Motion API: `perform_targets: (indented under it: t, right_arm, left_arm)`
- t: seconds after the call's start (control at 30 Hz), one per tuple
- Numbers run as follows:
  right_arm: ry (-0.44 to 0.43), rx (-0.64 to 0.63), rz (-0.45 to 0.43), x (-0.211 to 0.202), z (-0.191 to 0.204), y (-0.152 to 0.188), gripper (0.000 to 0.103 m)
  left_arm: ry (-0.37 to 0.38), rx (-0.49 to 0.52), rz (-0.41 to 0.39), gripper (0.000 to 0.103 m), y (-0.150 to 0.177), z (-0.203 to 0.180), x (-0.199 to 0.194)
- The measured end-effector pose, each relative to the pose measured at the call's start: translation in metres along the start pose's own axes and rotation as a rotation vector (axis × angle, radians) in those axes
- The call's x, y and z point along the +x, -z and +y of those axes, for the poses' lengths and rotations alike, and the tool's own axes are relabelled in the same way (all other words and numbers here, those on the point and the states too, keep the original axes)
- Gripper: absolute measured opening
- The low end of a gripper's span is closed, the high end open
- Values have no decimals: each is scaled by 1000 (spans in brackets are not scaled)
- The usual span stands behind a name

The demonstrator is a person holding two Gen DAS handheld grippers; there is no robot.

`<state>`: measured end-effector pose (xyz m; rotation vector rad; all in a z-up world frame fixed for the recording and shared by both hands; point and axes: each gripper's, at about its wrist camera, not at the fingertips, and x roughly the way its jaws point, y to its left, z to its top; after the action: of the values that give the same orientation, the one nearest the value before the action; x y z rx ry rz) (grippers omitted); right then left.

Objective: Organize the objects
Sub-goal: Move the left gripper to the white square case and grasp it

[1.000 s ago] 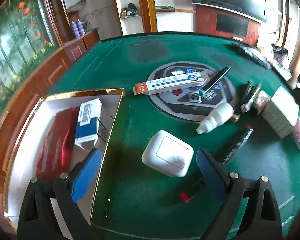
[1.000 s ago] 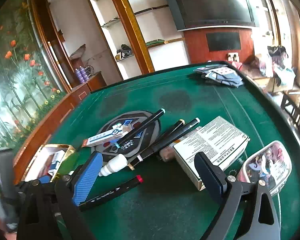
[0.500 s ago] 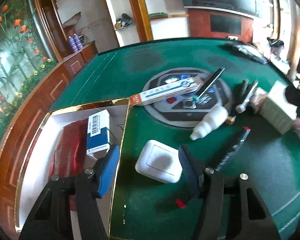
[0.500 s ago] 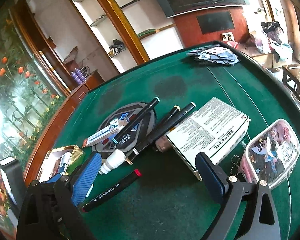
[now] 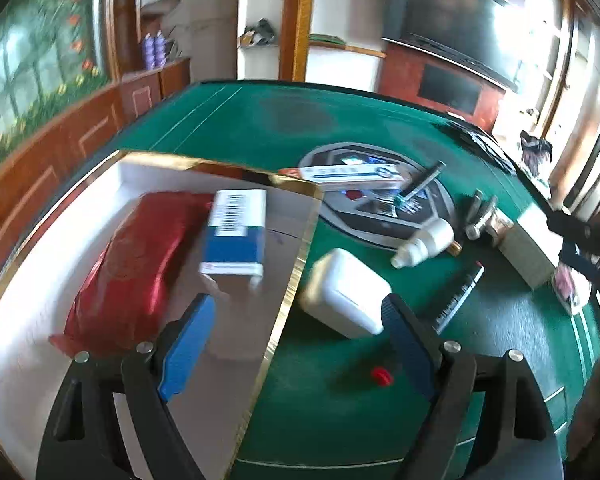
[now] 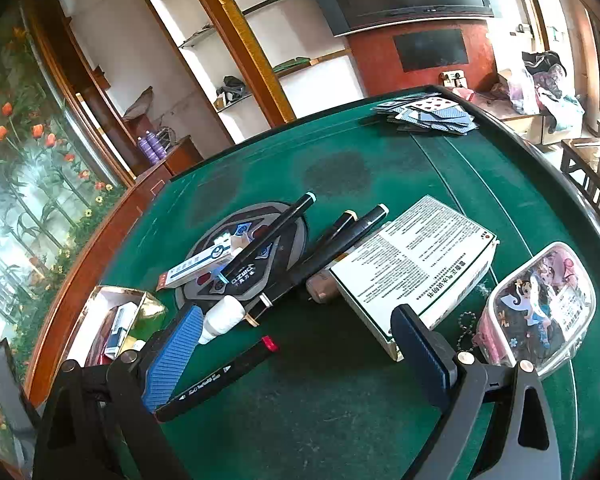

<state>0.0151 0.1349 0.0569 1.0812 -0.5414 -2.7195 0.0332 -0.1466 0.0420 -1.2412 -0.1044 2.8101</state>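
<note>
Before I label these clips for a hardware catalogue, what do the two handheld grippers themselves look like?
Both look alike. The left gripper has a black frame of angled, strut-like arms with round silver fasteners at the joints, and jaws faced with blue ribbed pads. The right gripper has the same black frame, silver fasteners and blue textured pads. No cables, markings or sleeves show.

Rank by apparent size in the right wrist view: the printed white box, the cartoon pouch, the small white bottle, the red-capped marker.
1. printed white box
2. cartoon pouch; it sits nearer the lens, so the gap is unsure
3. red-capped marker, long but thin
4. small white bottle
</note>
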Motion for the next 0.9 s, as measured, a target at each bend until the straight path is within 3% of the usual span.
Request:
perform_targets:
  t: [0.17, 0.3, 0.37, 0.4, 0.53, 0.7, 0.8, 0.9]
  right_arm:
    - [5, -2, 19, 5, 1, 1, 98]
    - [14, 1, 18, 5, 0, 1, 97]
    - [16, 0, 19, 5, 0, 2, 97]
    - [17, -2, 19, 6, -1, 1, 97]
    - [15, 2, 20, 7, -2, 2, 98]
    - [18, -1, 20, 7, -1, 2, 98]
    - [19, -3, 19, 6, 0, 1, 98]
    - [25, -7, 19, 6, 2, 2, 98]
  left_arm:
    - [14, 92, 2, 84, 7, -20, -6]
    - [186, 149, -106, 84, 17, -38, -43]
    - [301, 162, -66, 84, 19, -42, -44]
    - [323, 161, -31, 84, 19, -42, -39]
    - [304, 86, 83, 84, 24, -25, -7]
    - [260, 41, 33, 84, 7, -19, 1]
    - [164, 43, -23, 84, -4, -21, 11]
    - [152, 35, -18, 84, -10, -24, 20]
